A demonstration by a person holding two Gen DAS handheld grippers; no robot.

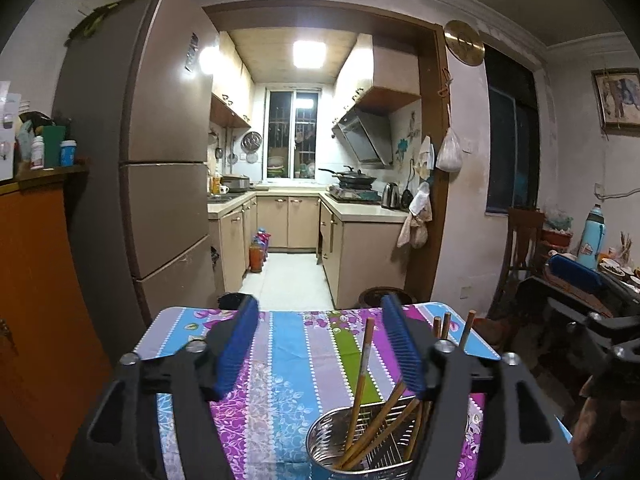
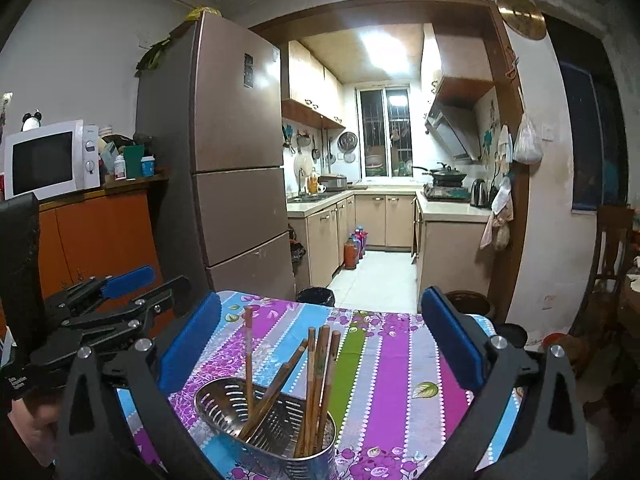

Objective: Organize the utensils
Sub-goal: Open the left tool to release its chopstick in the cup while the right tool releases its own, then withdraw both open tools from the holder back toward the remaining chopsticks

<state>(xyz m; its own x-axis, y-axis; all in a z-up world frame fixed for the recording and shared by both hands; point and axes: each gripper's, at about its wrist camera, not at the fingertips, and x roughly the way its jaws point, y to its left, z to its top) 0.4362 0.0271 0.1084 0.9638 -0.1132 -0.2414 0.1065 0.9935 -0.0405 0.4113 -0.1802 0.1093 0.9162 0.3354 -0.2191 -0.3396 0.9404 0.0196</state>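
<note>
Nearest me, a perforated steel holder (image 2: 276, 424) on the striped tabletop (image 2: 392, 364) holds light, stiff wooden chopsticks (image 2: 318, 376), best pinched near their tops; my right claw (image 2: 320, 344) and left claw (image 1: 320, 344) gape empty.

The left gripper's black finger (image 1: 444, 392) hides part of the metal utensil holder (image 1: 332, 436), whose base the picture's lower edge cuts off.

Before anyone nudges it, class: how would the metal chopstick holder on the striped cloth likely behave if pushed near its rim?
The metal holder looks thin and perforated, so probably light. The wooden chopsticks stand tall and lean, so it may tip rather than slide. The tablecloth might bunch and drag under it.
</note>
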